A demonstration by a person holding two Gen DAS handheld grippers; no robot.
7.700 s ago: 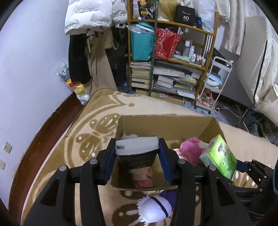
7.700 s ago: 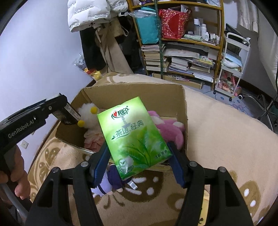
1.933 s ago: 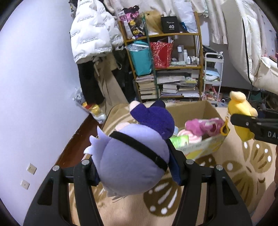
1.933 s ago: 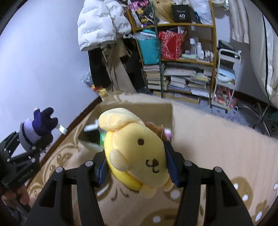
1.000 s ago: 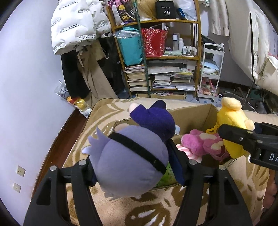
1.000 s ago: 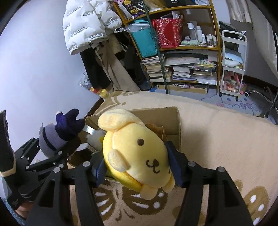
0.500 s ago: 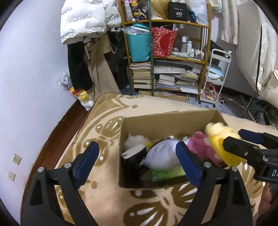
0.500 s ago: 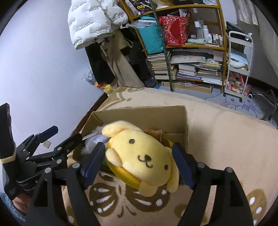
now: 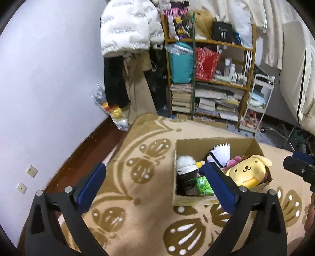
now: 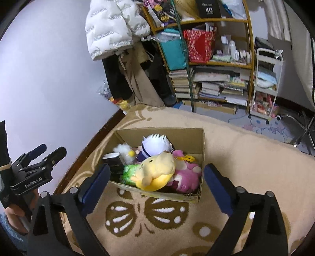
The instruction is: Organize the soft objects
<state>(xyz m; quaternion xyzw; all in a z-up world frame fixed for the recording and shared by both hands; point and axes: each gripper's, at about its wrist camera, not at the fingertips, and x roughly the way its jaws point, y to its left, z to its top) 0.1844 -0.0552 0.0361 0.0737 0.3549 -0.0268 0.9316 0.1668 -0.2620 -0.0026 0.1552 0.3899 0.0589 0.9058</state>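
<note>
Left gripper [image 9: 155, 184] "GenRobot.AI", right gripper [image 10: 155, 182]: jaws opening, nothing between. Yellow plush [image 10: 155, 169], white-haired plush [image 10: 155, 144] inside cardboard box [image 10: 163, 134], frame centre; patterned rug [image 10: 246, 157] open all round. Shelf box [image 10: 208, 7] reads "40".

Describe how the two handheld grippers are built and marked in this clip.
Both are black plastic frames with silver bolts and blue pads on the fingers. The left gripper carries white "GenRobot.AI" lettering on its side. The right gripper shows the same angular arms. No cables visible.
</note>
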